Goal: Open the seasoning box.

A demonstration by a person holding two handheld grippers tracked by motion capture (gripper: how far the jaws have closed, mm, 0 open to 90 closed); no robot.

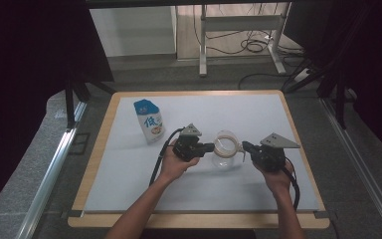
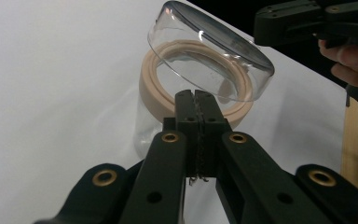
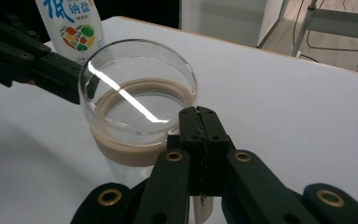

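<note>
Salt pouch [image 1: 149,121] upper left of bench [image 1: 129,189] – blue-white, large Chinese characters, vegetable picture in right tool view. Glass jar [image 1: 226,149] mid-frame, beige ring at mouth. Clear lid [image 2: 214,60] shows tilted above ring in left tool view. Left tool [image 1: 210,147] and right tool [image 1: 244,146] flank jar – jaws shut, holding nothing visible. Bench front free.

The high view is dim, its sides nearly black — only the white table [image 1: 258,114] and the floor beyond catch even light, and shadows there are faint. Both gripper views are brighter; a glare streak crosses the glass lid [image 3: 137,93], and the nearest jaw parts blur slightly.
</note>
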